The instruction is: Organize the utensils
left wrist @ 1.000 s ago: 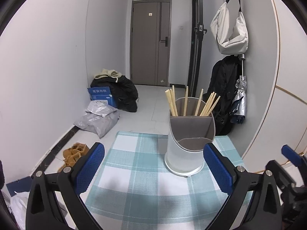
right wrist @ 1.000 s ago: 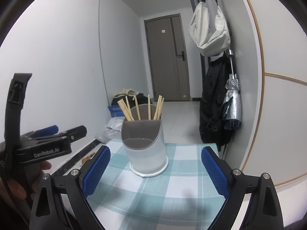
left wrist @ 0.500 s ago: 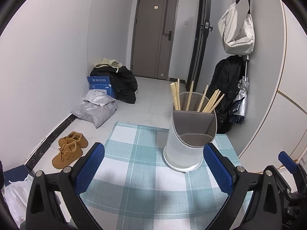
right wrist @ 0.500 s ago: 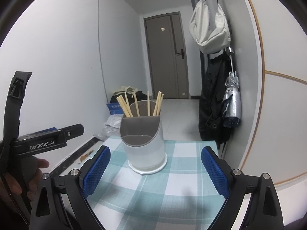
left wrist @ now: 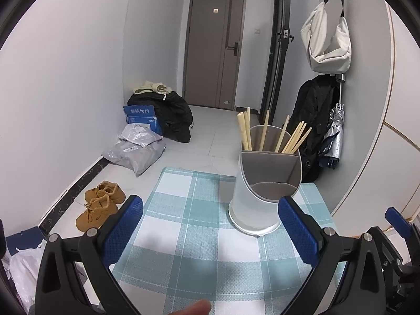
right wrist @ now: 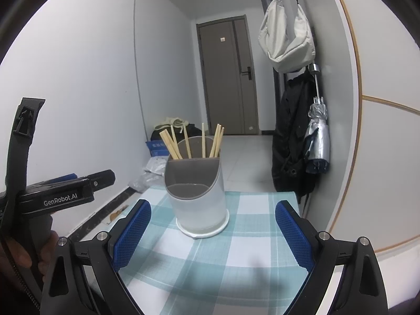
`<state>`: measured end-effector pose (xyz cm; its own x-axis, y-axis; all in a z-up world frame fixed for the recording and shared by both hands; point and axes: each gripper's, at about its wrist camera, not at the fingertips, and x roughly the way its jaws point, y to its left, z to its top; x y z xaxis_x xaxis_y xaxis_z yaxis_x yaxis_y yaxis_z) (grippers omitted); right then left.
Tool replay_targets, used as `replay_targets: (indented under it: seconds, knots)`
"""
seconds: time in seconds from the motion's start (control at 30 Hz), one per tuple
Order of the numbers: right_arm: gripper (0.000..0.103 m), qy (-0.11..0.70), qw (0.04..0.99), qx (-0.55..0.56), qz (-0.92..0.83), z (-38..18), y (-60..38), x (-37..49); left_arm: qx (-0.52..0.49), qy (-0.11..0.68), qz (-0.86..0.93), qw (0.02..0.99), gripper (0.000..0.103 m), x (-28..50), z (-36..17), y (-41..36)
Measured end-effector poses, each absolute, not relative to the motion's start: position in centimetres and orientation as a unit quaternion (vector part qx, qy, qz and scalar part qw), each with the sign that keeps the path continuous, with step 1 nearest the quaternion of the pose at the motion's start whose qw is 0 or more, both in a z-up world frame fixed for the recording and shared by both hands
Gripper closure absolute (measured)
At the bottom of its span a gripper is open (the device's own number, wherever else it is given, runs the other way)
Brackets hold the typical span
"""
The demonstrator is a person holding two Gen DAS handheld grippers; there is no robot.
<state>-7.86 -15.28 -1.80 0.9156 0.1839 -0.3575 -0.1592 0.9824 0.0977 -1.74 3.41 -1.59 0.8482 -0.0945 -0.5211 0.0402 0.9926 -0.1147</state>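
- my left gripper point(left wrist: 210, 233) hangs over the near edge of the checked cloth point(left wrist: 199, 236), jaws spread wide, holding nothing.
- my right gripper point(right wrist: 212, 231) hangs likewise, wide open and empty.
- past both stands the white utensil holder point(right wrist: 199, 197), upright on the cloth, well apart from my pads.
- its front compartment looks empty; the taller back one holds wooden chopsticks point(left wrist: 273, 134), leaning fanned.
- i judge them light, stiff, thin and a bit slick; best pinched on the bare upper ends, across the shaft.
- the holder looks light enough to tip if i tug sideways.
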Motion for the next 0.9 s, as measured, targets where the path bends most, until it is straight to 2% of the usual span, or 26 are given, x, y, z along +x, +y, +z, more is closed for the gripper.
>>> replay_targets:
  seconds: [0.9]
  knots:
    - [0.007, 0.180, 0.980, 0.023, 0.086, -1.68, -14.91, -8.25, -0.045, 0.281, -0.039, 0.958, 0.003, -1.90, -1.75, 3.45]
